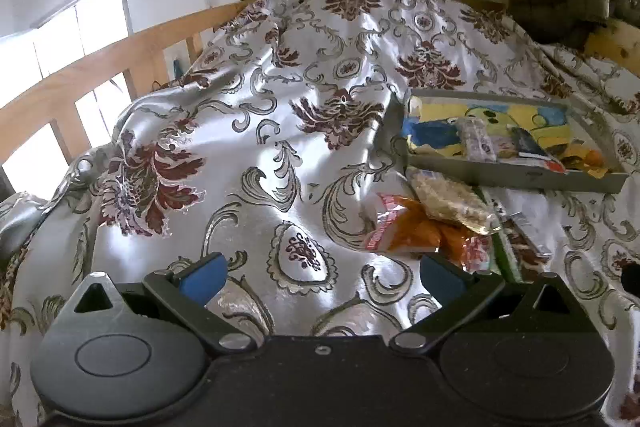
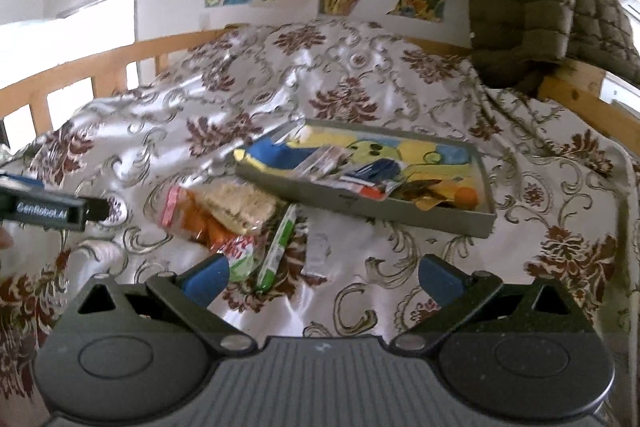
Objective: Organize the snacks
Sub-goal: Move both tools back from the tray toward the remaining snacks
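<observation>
Plainly, both pairs of blue-padded fingers are spread wide with nothing between them: the left gripper hangs over the bedspread, the right gripper just before the loose snacks. An orange chip bag lies partly under a pale cracker packet, beside a green stick pack. Beyond, a shallow grey tray holds more packets, too jumbled to tell apart. The left gripper's body is cut off at the right camera's edge.

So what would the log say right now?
left gripper: open, empty | right gripper: open, empty | tray: partly filled | snacks: loose on bedspread
</observation>
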Demonstrator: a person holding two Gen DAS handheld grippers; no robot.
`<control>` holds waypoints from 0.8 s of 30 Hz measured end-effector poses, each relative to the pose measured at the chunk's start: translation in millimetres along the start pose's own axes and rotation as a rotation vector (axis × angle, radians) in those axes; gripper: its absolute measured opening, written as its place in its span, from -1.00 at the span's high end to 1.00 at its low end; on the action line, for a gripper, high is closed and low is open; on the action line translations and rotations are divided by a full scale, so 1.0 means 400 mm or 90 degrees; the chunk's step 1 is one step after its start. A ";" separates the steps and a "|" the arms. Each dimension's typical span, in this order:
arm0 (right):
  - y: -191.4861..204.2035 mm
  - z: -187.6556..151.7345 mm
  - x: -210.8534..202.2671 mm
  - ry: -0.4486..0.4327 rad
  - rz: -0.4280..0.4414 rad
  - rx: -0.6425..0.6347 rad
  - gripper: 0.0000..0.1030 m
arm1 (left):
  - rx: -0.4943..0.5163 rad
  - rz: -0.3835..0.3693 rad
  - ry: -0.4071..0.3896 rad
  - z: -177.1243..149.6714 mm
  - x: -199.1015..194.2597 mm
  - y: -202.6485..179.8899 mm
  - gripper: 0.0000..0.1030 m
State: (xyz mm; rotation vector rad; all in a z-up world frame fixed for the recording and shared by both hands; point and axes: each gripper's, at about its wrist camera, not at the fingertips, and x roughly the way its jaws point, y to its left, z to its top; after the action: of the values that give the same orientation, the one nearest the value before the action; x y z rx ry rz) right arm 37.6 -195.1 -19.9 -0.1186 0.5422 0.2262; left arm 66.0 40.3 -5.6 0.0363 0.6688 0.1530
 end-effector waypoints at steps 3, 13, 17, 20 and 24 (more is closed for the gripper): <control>0.014 -0.001 0.018 0.011 0.008 -0.021 -1.00 | 0.003 0.002 0.005 0.006 0.029 0.005 -0.99; 0.047 0.006 0.096 0.037 0.039 -0.088 -1.00 | 0.007 -0.009 0.005 0.041 0.111 0.013 -0.99; 0.065 0.013 0.127 0.025 0.054 -0.114 -1.00 | 0.009 -0.030 0.000 0.058 0.144 0.014 -0.99; 0.081 0.021 0.145 0.005 0.050 -0.140 -1.00 | 0.009 -0.041 0.003 0.063 0.171 0.012 -0.99; 0.096 0.031 0.179 -0.007 0.037 -0.163 -1.00 | 0.009 -0.053 0.015 0.064 0.208 0.009 -0.99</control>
State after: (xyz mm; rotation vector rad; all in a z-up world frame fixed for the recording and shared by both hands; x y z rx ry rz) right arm 94.1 -142.7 -48.7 -0.3503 0.5050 0.3516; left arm 145.8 57.0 -36.7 0.0199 0.6940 0.0690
